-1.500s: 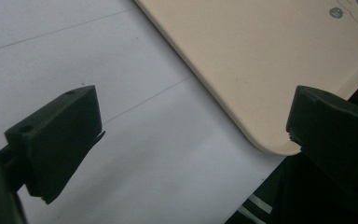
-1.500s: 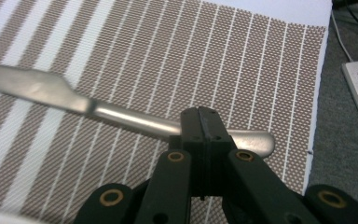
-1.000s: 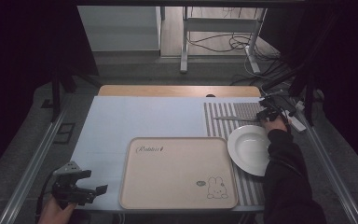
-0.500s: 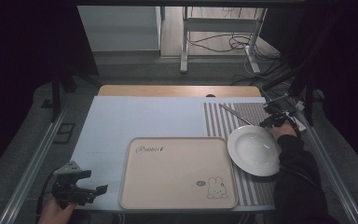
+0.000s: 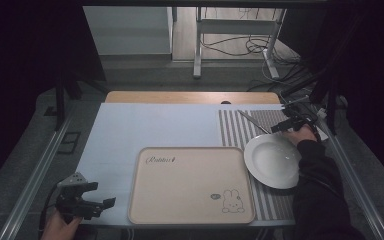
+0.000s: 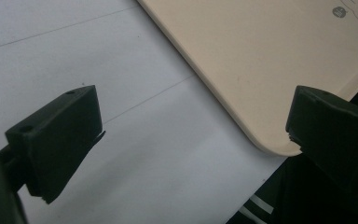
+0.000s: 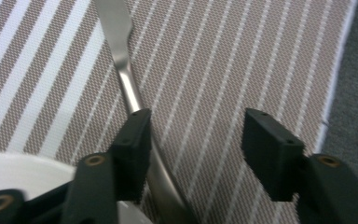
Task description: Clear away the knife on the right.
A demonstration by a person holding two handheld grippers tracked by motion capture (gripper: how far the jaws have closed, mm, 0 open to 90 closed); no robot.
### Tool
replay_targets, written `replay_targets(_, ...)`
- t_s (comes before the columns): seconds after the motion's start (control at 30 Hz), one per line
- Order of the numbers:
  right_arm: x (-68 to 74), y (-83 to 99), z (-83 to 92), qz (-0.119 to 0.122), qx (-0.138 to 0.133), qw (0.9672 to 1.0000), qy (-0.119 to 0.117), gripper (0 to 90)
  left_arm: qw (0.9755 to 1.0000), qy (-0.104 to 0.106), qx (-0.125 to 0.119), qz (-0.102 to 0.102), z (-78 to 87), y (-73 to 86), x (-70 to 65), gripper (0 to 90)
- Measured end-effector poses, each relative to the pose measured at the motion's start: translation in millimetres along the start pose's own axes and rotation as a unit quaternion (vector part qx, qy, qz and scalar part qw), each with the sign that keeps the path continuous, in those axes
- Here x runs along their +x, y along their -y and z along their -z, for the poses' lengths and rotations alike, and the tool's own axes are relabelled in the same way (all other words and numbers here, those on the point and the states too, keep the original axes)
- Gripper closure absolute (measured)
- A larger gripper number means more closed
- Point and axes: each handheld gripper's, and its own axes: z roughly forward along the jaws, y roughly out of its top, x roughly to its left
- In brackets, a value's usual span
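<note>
Black left gripper (image 5: pixel 111 202), near-left table corner: jaws wide apart, holding nothing, beside beige tray (image 5: pixel 190 185). White plate (image 5: pixel 272 161), right of tray, on striped placemat (image 5: pixel 240 127). Metal utensil (image 7: pixel 121 60), flat on placemat, handle end just beside plate rim. Right gripper (image 7: pixel 196 135): jaws just opened, utensil released between them, by one jaw

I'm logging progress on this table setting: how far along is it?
Done: the white plate sits on the striped mat beside the beige tray, with a metal utensil lying on the mat. In hand: the right gripper has just opened over that utensil, pads apart. Left: the tray is bare, and the left gripper waits open at its corner.
</note>
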Motion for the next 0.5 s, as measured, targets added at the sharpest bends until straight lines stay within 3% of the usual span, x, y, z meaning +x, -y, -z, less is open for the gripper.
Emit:
replay_targets(0.13, 7.2, -5.2, -9.9, 0.01, 0.008, 0.9999, 0.01, 27.9, 1.0, 0.001, -0.001, 0.0, 0.1, 0.2, 0.1, 3.2)
replay_targets(0.27, 12.5, -8.6, -20.6, 0.018, 0.026, 0.9995, 0.006, 27.9, 1.0, 0.001, -0.001, 0.0, 0.1, 0.1, 0.2, 3.1)
replay_targets(0.43, 15.9, -11.3, -25.1, 0.033, 0.035, 0.9987, 0.015, 32.2, 1.0, 0.001, 0.0, 0.0, 0.1, 0.1, 0.4, 3.2)
replay_targets(0.5, 15.9, -11.0, -23.8, 0.039, 0.03, 0.9987, 0.012, 42.8, 1.0, 0.001, 0.0, 0.0, 0.2, 0.2, 0.4, 3.2)
